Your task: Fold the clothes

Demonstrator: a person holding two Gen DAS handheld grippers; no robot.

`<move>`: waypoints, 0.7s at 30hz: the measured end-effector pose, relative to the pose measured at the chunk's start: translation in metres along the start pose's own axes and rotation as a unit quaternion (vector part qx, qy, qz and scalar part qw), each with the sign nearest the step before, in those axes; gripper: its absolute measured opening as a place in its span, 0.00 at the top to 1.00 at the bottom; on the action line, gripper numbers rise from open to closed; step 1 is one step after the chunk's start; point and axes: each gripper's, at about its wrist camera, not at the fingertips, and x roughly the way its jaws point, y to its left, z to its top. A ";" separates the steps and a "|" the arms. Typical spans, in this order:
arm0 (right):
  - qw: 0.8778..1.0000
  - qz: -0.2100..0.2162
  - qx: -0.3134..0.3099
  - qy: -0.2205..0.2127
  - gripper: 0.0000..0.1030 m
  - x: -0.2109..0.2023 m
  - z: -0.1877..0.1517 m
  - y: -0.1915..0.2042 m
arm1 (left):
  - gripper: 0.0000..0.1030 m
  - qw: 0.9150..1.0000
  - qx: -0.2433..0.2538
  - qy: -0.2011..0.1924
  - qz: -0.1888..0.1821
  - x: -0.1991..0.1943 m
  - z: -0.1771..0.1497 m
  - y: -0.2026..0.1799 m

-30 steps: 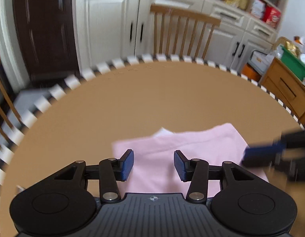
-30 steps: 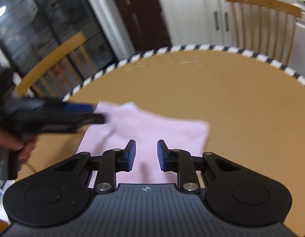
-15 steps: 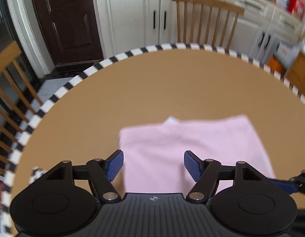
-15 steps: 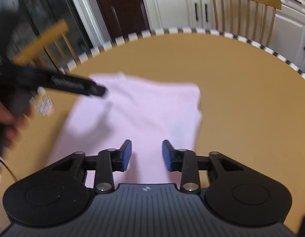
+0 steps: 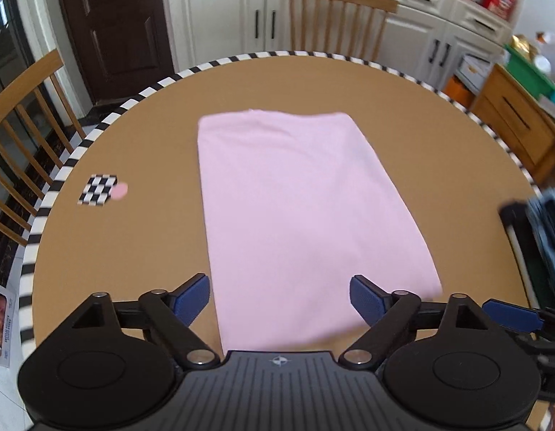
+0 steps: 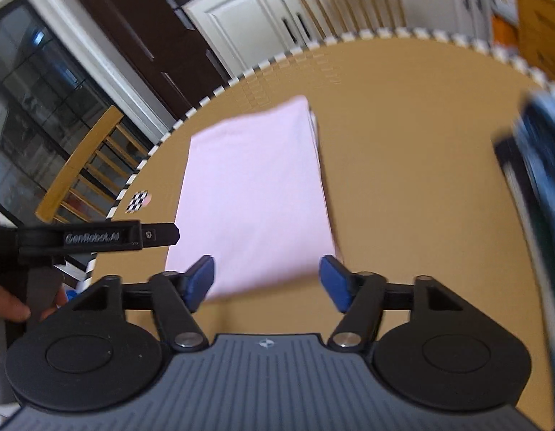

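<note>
L gripper [image 5: 279,300]: blue pads [image 5: 191,300] spread wide, jaws have just been opening; nothing pinched — near edge of the pink cloth [image 5: 299,215] shows in the gap between them, pads clear of it; R gripper [image 6: 266,280]: jaws also just been opening, now wide, pads [image 6: 200,278] bare, holding nothing; cloth's near edge shows between and beyond them, not gripped.

Pink cloth: folded to a long rectangle, flat on the round brown table [image 5: 133,136], roughly centre, long axis running away from both cams; in R view a second layer peeks out along its far right edge.

Table rim striped black/white; small checker marker [image 5: 99,190] w/ a pink dot beside it lies left of the cloth, near the rim, well apart from it.

R view: the L gripper's black body crosses at left, a hand [image 6: 11,305] wrapped round its grip; L view: R gripper's blue pad tip pokes in at lower right.

Blurred dark-and-blue item [image 6: 532,165] at table's right side — can't tell what it is.

Beyond: wooden chairs [image 5: 336,18] round the table; white cabinets [image 5: 212,10]; dark door [image 5: 112,21].
</note>
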 end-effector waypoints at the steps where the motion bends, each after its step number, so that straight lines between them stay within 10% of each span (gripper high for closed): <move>1: 1.000 0.001 0.010 0.004 0.31 -0.004 -0.007 -0.002 | 0.14 1.000 0.000 0.000 0.002 -0.005 -0.009 -0.003; 10: 0.995 -0.011 0.102 0.008 0.19 -0.014 -0.031 -0.017 | 0.14 0.999 -0.002 0.019 -0.029 -0.022 -0.050 -0.008; 21: 0.965 0.002 0.258 -0.046 0.12 0.013 -0.045 0.003 | 0.14 0.993 0.076 0.028 -0.084 0.017 -0.022 0.034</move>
